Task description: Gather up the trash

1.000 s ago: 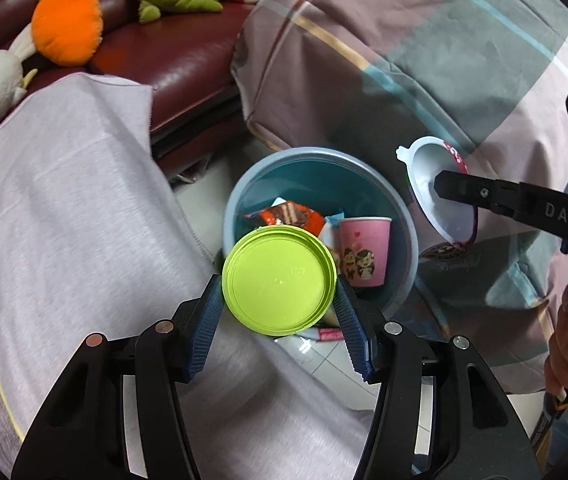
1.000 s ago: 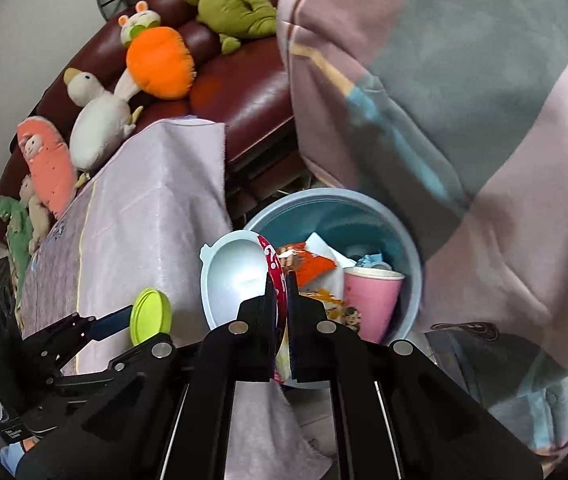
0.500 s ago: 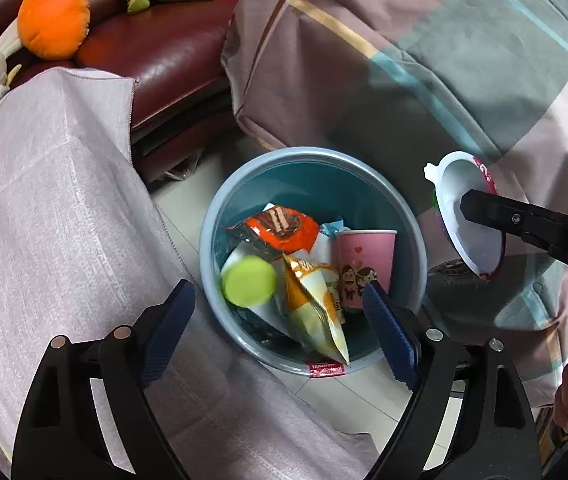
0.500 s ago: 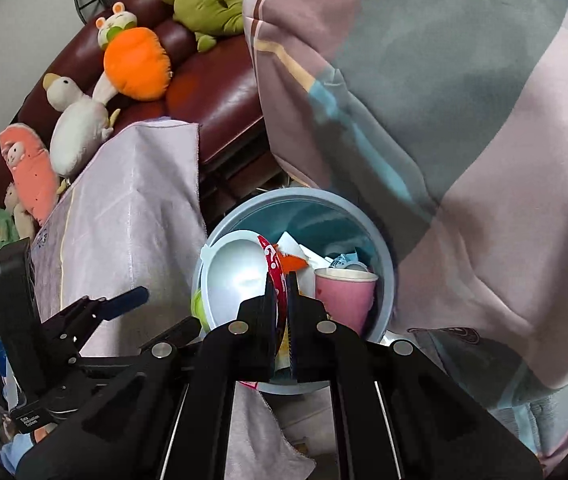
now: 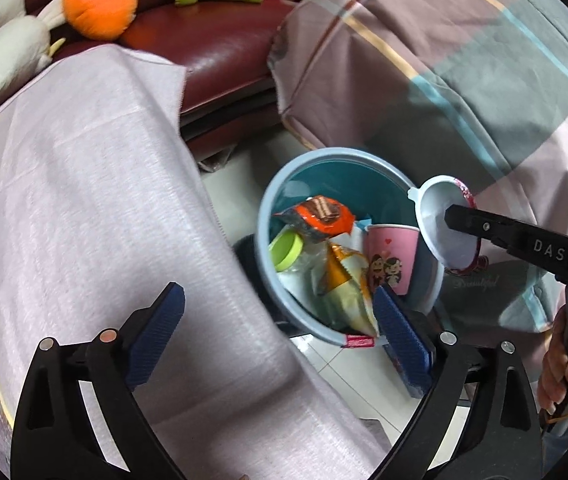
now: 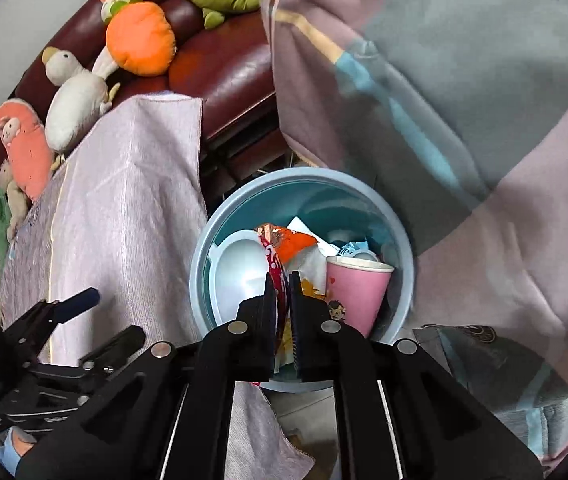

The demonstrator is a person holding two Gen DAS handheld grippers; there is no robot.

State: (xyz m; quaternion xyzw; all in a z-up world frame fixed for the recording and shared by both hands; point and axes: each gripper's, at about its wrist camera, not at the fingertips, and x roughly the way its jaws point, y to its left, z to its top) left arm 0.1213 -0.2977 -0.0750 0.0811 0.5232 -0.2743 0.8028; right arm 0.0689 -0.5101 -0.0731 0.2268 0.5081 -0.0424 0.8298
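Left wrist: left gripper spread wide, empty, angled down over the blue bin; green lid lies inside, ahead between the fingers. Right wrist: right gripper pinching white cup lid edge-on, directly above the bin, pink cup just right.

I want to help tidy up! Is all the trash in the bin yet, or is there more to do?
Almost. The blue bin already holds a green lid, a pink paper cup, an orange snack wrapper and other packets. The left gripper is open and empty. The right gripper is shut on a white plastic lid, held over the bin; that one needs dropping in. No other loose trash shows in these views.
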